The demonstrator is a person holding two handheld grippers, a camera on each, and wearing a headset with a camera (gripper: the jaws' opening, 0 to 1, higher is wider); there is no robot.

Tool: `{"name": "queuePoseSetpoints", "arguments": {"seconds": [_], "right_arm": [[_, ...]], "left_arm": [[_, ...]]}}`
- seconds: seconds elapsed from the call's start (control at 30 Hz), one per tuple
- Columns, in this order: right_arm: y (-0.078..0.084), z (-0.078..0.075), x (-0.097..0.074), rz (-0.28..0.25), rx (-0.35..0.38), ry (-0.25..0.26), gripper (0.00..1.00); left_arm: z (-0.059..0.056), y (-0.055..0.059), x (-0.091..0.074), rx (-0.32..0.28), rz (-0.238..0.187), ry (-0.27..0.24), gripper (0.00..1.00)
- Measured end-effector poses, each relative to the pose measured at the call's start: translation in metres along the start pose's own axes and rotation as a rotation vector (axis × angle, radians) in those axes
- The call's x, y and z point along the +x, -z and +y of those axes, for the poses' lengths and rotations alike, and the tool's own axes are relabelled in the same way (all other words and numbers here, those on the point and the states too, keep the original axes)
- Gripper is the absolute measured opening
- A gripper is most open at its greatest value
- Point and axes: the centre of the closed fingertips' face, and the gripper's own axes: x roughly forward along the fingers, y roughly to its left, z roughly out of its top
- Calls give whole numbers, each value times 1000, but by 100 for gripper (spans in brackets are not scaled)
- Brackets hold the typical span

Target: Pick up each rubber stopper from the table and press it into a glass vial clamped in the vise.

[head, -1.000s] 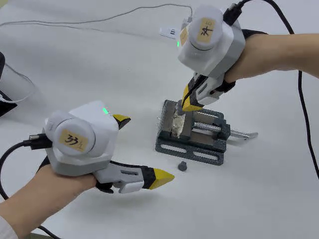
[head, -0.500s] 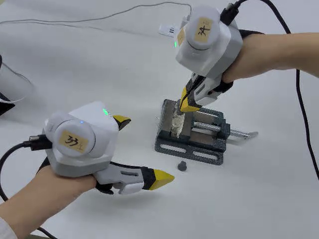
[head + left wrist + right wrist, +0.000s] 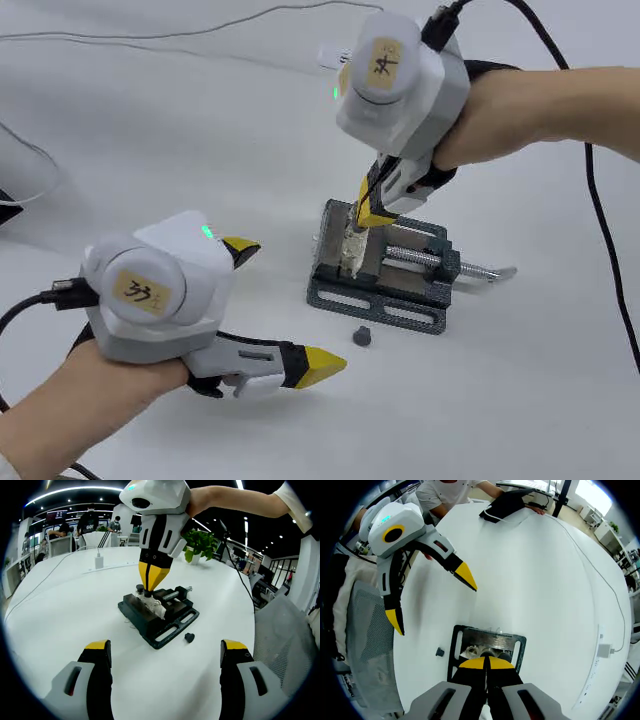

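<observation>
In the head view we counted two grippers, one vise [image 3: 385,300], one glass vial [image 3: 352,245] and one loose rubber stopper [image 3: 362,338]. The left gripper [image 3: 288,305] hung near and left, its jaws spread wide with nothing between them. The right gripper [image 3: 370,212] pointed down at the vial's top with its jaws closed tip to tip. We could not tell whether they pinched anything. The stopper lay on the table [image 3: 520,380] just near of the vise base, apart from it and too small for us to tell which end was up. Bare table lay open to the left, right and near, and one cable [image 3: 200,30] crossed the far side. The vise's screw ran left to right with its handle to the right, and the vial stood upright at the vise's left end.

In the left gripper view, the left gripper [image 3: 165,647] stood wide open and empty, framing the vise [image 3: 165,622] and the stopper [image 3: 189,637]. The right gripper [image 3: 151,584] hung above, tips together at the vial [image 3: 156,606]. Open table [image 3: 60,610] ringed the vise, and one charger [image 3: 99,560] stood far off.

In the right gripper view, the right gripper [image 3: 487,662] showed no gap between its tips, directly over the vise [image 3: 456,650]. The glass there was too blurred to count. The left gripper [image 3: 432,600] gaped, well apart from the vise. The stopper [image 3: 440,652] lay beside the vise, with the table [image 3: 535,570] edge close beyond it.
</observation>
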Motion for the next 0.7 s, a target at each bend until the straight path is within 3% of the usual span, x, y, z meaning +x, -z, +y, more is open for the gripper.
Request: {"name": "queuePoseSetpoints", "arguments": {"seconds": [0.37,0.7], "right_arm": [[1,-5,1,-5,67,-33,0],[-2,-6,2,29,36,-59,0]], "left_arm": [[7,-4,-1,-11,-15,-15,89],[8,-5,1,-28,-26,-25,89]]}}
